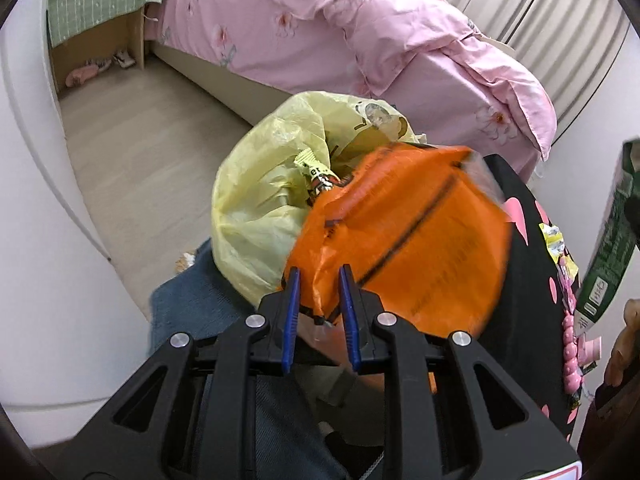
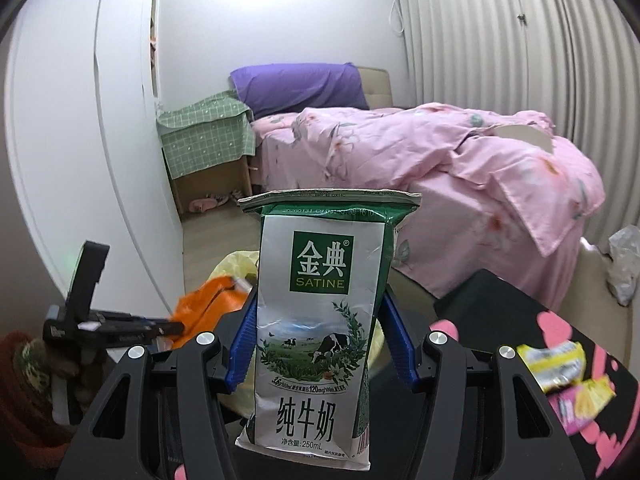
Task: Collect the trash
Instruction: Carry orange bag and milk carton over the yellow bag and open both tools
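a bed (image 2: pixel 460 152) draped in a pink floral quilt (image 1: pixel 360 36) is seen well beyond both grippers, with a purple pillow (image 2: pixel 300 86) at its head and a small cabinet under a green checked cloth (image 2: pixel 204 136) just beside it. a black tabletop with pink shapes (image 2: pixel 500 312) is seen to the right of the right gripper, and wrinkled yellow and pink wrappers (image 2: pixel 560 368) are lying on it. a yellow trash bag (image 1: pixel 260 184) is held open just ahead of the left gripper (image 1: pixel 322 312), with a crumpled wrapper (image 1: pixel 316 174) visible inside its mouth. an orange plastic wrapper (image 1: pixel 400 236) is spread over the near edge of the bag, and its lower corner is pinched between the blue pads (image 1: pixel 294 316) of the left gripper, whose jaws are drawn narrow on the thin film. the orange wrapper is blurred. a green and silver milk carton (image 2: pixel 320 312) is held upright between the blue pads (image 2: pixel 244 344) of the right gripper (image 2: pixel 320 340), whose jaws are set fairly wide against the carton's two sides. the carton is dented and its top flap is flattened. in the left wrist view the same carton is seen at the far right, well apart from the bag
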A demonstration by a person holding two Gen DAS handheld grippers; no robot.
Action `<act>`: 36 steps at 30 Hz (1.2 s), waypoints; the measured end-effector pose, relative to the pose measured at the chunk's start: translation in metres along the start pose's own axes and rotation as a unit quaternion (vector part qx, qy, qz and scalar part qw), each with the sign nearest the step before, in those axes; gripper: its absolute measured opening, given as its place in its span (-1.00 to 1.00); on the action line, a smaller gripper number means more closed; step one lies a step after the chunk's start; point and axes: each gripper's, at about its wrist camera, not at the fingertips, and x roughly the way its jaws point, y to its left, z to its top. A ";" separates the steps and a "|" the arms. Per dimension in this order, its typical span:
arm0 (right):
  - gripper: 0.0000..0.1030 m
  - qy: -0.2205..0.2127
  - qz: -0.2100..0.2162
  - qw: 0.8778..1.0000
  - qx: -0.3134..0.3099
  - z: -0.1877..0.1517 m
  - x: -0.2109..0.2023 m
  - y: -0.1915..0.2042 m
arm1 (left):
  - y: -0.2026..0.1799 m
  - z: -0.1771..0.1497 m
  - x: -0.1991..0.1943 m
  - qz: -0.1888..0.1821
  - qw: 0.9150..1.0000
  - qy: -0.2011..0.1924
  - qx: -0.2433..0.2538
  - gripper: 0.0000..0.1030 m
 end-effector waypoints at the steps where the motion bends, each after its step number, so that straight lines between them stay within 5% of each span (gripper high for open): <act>1: 0.05 0.003 0.004 1.000 0.002 0.004 0.009 -0.001 | 0.000 0.003 0.005 -0.002 1.000 0.000 -0.001 -0.63; 11: 0.05 0.006 0.011 1.000 0.011 0.023 0.060 -0.002 | -0.008 0.042 0.026 -0.040 0.999 -0.022 -0.006 -0.68; 26: 0.05 0.002 0.004 1.000 0.002 0.031 0.074 0.003 | -0.013 0.088 0.056 -0.050 0.997 -0.059 -0.009 -0.79; 36: 0.05 0.002 0.041 0.999 0.021 0.026 0.092 0.016 | 0.002 0.084 0.049 -0.076 0.995 -0.062 -0.030 -0.79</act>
